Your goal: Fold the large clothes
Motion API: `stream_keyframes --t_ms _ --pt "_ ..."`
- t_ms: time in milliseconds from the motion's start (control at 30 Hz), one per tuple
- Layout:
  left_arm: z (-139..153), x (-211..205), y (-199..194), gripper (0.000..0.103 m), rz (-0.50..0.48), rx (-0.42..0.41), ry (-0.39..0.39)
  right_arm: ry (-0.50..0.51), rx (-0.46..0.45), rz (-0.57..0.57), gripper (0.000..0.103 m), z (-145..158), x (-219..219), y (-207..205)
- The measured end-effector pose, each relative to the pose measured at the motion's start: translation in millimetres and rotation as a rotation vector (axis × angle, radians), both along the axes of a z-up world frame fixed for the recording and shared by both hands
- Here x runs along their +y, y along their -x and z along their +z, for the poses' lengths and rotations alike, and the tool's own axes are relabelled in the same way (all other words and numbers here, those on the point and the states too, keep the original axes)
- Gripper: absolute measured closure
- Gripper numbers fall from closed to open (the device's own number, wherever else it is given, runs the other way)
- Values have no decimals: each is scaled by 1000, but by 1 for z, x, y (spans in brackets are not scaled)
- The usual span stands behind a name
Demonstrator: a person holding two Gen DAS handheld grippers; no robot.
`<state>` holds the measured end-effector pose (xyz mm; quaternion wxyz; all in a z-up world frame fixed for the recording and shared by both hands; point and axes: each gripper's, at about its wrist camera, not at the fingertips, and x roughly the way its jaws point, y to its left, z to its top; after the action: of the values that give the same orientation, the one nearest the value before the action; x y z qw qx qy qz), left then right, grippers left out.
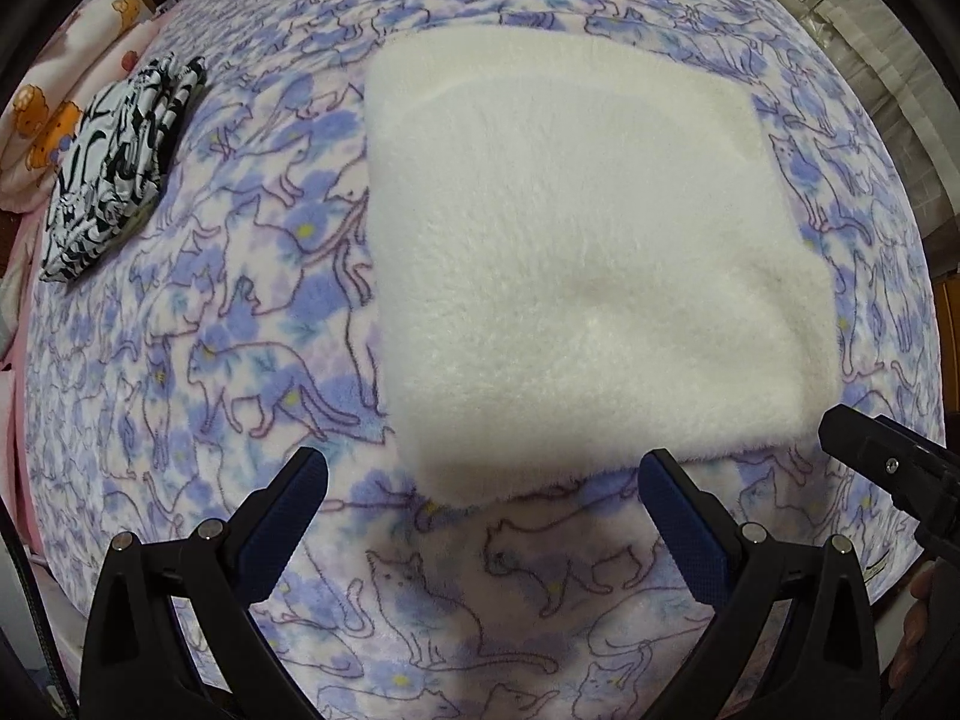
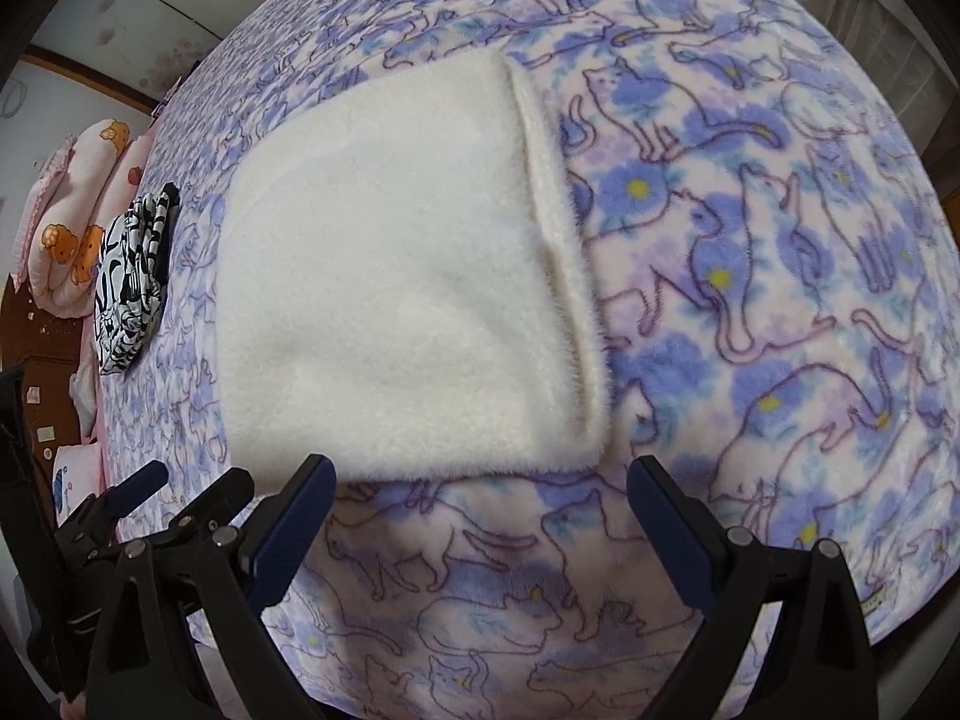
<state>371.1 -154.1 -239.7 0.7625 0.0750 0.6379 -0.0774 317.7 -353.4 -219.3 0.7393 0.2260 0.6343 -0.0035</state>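
White fluffy fleece garment lay folded into thick rectangle on bed, on lilac cat-print fleece blanket; layered edges showed along its right side. Left tongs spread wide, empty, just short of near edge. Right tongs likewise agape, empty, near right corner. Judged: fold nearly finished, between grasps. Next move probably called for pinching near edge for another fold, or lifting stack toward black-and-white patterned folded cloth lying well apart at left.

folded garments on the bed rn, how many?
2. The white fluffy garment lies folded mid-bed, just ahead of both open grippers: left gripper, right gripper. The black-and-white patterned garment sits far left near the pillows. More may be out of frame.
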Motion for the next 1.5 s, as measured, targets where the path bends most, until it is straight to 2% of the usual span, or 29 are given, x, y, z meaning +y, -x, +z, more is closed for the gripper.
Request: stream_keyframes --t_ms 167,267,367,500,600,767,900,1000,1133,1367,1500 --pt "-19 11 -13 0 5 55 115 -86 -16 26 5 -24 -12 -7" --pt "-34 21 -21 0 14 101 199 -171 -17 30 5 -45 -24 -12" --pt "-50 35 -30 0 55 160 322 -219 -21 34 5 -60 -31 -17" --pt "-68 55 -42 0 114 192 412 -281 -24 39 5 -80 -35 -23" --pt "-85 65 -53 0 135 226 512 -354 -27 44 5 -94 -37 -28" --pt "-113 66 -69 0 102 285 576 -416 -23 97 5 -111 -36 -38" --pt "-136 66 -79 0 100 350 678 -493 -39 111 4 -120 -37 -47" --pt "-147 64 -84 0 73 386 717 -571 -21 96 1 -130 -39 -56" --pt "-159 62 -91 0 43 424 770 -627 2 103 0 -137 -36 -70" --pt "-172 56 -98 0 14 453 807 -652 92 53 0 -146 -34 -87" --pt "-171 52 -98 0 36 440 796 -603 100 63 1 -140 -26 -87"
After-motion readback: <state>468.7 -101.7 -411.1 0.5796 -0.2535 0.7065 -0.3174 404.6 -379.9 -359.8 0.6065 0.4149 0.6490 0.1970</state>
